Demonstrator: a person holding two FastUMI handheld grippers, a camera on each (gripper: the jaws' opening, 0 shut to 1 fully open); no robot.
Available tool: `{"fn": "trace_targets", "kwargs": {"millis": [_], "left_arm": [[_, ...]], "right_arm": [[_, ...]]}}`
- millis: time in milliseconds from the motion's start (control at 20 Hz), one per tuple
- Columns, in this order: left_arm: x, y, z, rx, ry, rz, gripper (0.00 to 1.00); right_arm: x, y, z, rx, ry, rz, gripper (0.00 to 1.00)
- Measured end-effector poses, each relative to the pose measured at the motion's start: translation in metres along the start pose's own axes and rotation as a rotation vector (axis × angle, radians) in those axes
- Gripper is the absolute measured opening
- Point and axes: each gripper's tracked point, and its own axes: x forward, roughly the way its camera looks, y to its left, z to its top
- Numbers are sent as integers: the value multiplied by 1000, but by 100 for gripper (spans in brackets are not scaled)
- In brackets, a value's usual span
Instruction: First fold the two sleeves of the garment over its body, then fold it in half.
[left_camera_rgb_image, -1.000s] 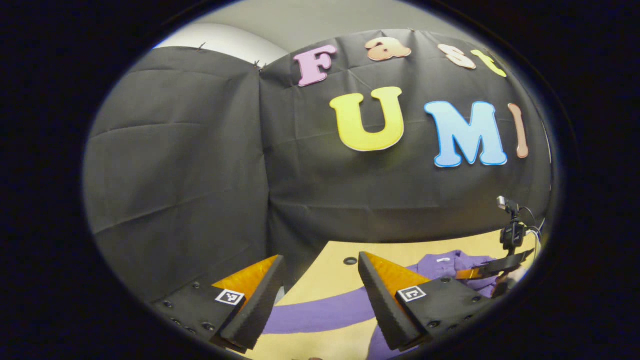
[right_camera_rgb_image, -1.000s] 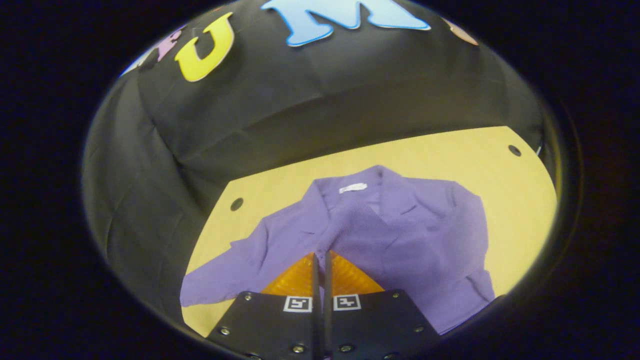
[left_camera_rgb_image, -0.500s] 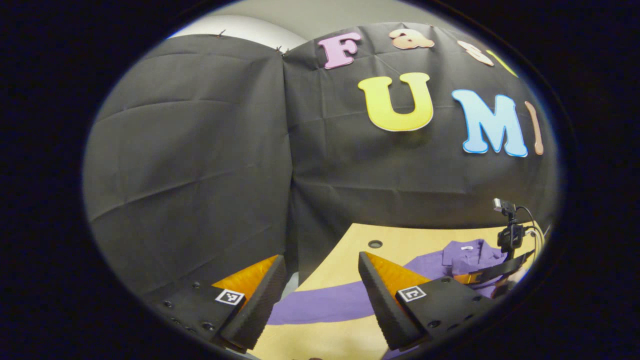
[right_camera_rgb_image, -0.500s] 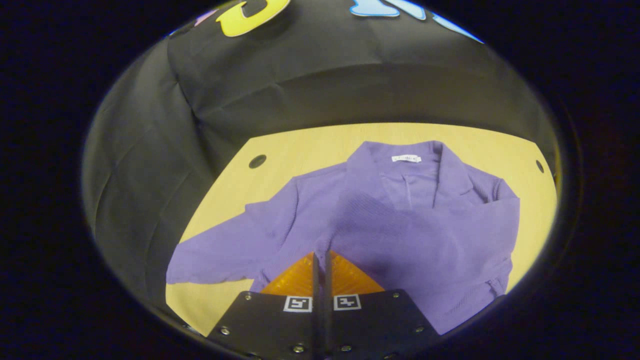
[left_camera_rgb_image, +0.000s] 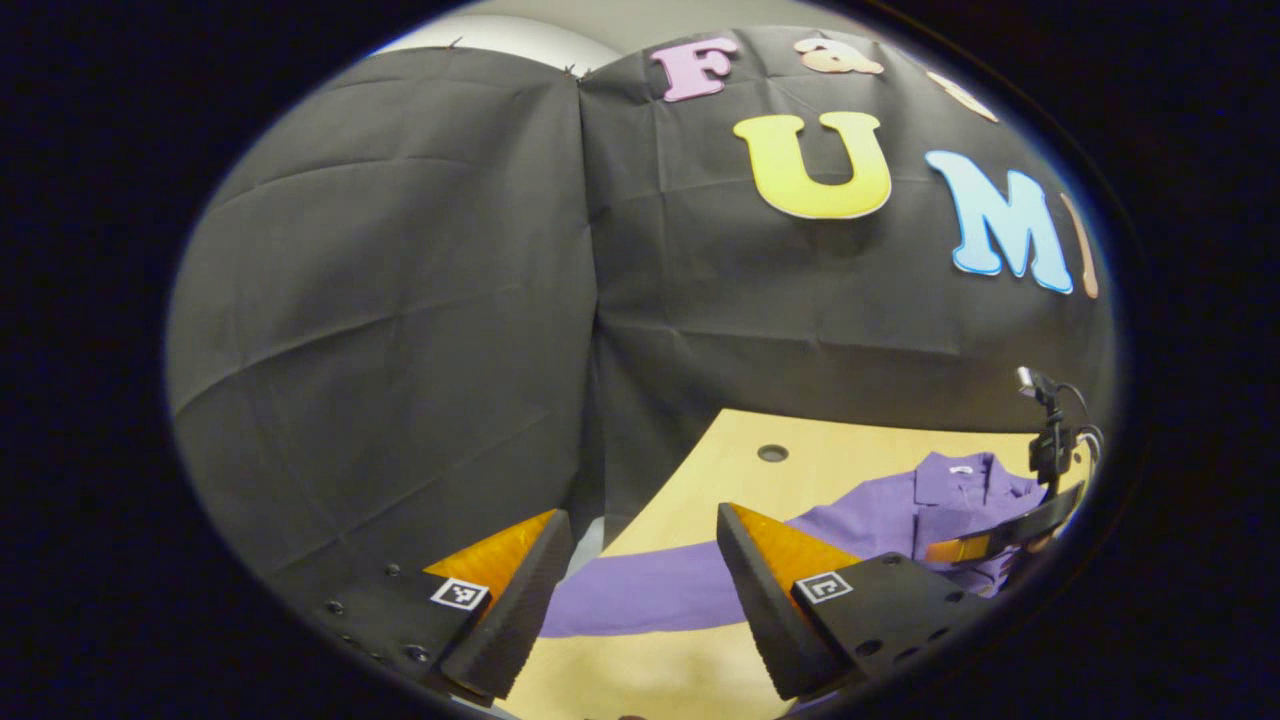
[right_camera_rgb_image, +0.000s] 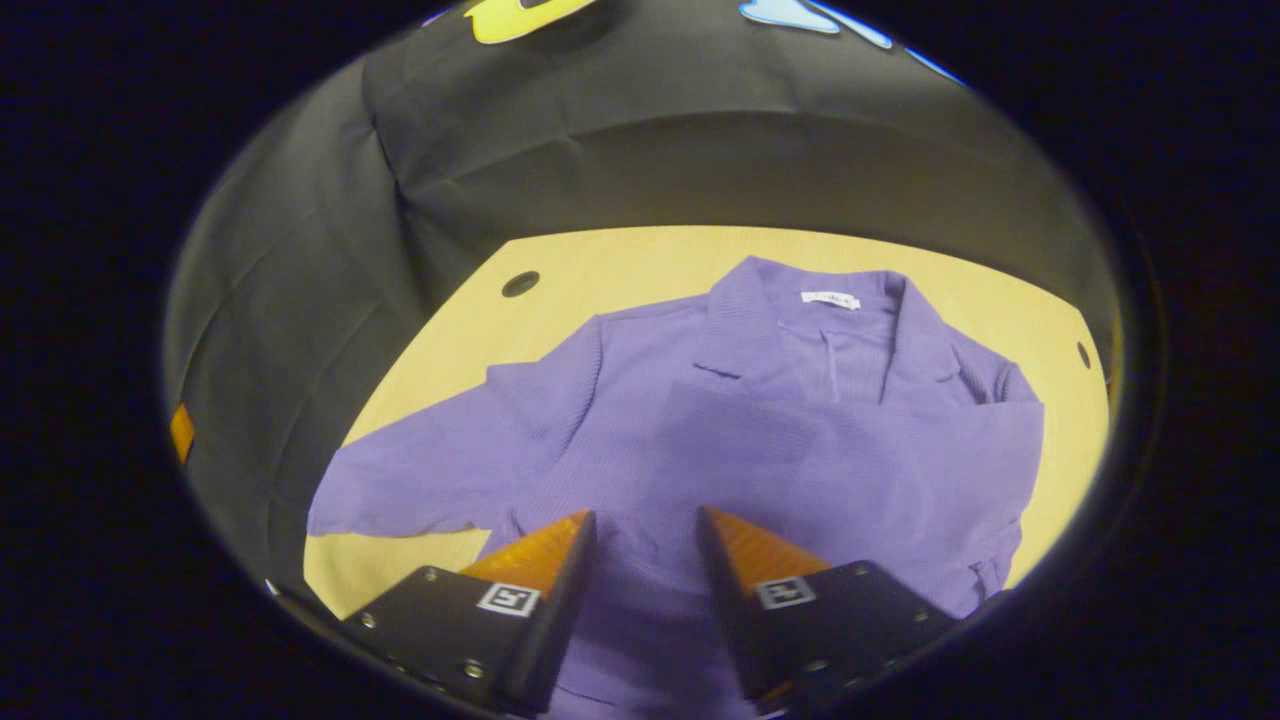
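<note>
— Since the purple garment (right_camera_rgb_image: 700, 420) lies flat on the surface (right_camera_rgb_image: 600, 270) with its collar toward the booth wall, why does one side look bulkier than the other?

— Because the right sleeve (right_camera_rgb_image: 900, 440) is laid across the chest, a broad band of cloth over the body; that fold looks done. The left sleeve (right_camera_rgb_image: 420, 480) stretches out sideways over the bare wood, so I judge it the next thing to bring in.

— And the right gripper (right_camera_rgb_image: 645, 540), why is it poised where it is?

— It hangs just above the lower front of the garment with its jaws apart and nothing between them, over the cuff end of the folded sleeve. That reads as a let-go: the cloth lies on its own.

— What about the left gripper (left_camera_rgb_image: 640, 570)?

— Its jaws are wide apart too, empty, and tilted toward the wall more than the wood. In the left gripper view the outstretched sleeve (left_camera_rgb_image: 650, 590) runs across just beyond its tips, so it seems set to drop onto that cuff. The right gripper (left_camera_rgb_image: 985, 535) shows farther off over the body.

— Any risk?

— Probably dragging the body askew if the sleeve is pulled rather than lifted.
</note>
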Motion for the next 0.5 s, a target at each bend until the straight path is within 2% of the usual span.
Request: {"fn": "trace_targets", "kwargs": {"millis": [50,100,500], "left_arm": [[5,1,-9,-8,15,2,97],[10,4,-18,-15,30,8,97],[67,28,-96,-39,172,52,96]], "right_arm": [[-4,-1,3,-4,-13,-5,63],[-9,-3,6,-5,-24,-7,75],[-61,-35,14,-1,-79,-45,75]]}}
